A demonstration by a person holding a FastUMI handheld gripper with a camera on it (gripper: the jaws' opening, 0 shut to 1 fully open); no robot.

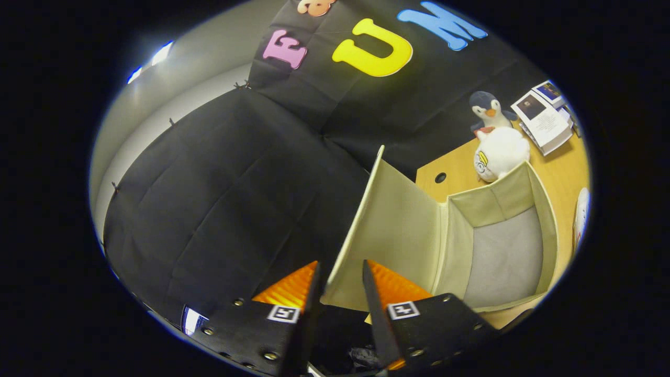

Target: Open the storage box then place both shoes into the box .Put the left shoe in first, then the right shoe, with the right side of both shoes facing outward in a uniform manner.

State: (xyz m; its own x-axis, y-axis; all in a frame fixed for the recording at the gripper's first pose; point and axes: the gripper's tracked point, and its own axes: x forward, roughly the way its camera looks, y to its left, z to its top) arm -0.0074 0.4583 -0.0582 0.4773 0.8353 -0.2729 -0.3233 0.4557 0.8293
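We see the black cloth wall [235, 199] behind everything; it is the biggest thing here. Next comes the storage box [492, 246]; it is pale cream cloth, it is open, and we look into it at its grey bottom; no shoe lies inside it. Its big lid flap [390, 230] stands up on the side nearest the wall. The box sits on a wooden table [560, 162]; the table has a small dark round hole [440, 177] just past the flap.

Our gripper [341, 272] is right at the flap; its two orange fingers [293, 285] have a narrow gap between them, and the bottom edge of the flap sits in that gap. We cannot tell if both fingers press on the flap. The rest of the box lies just ahead of the fingers and off to the side of the right finger.

Beyond the box a round white soft toy [500, 152] rests against its far wall; a small penguin toy [489, 111] stands just behind that; some paper booklets [544, 118] lie near them on the table.
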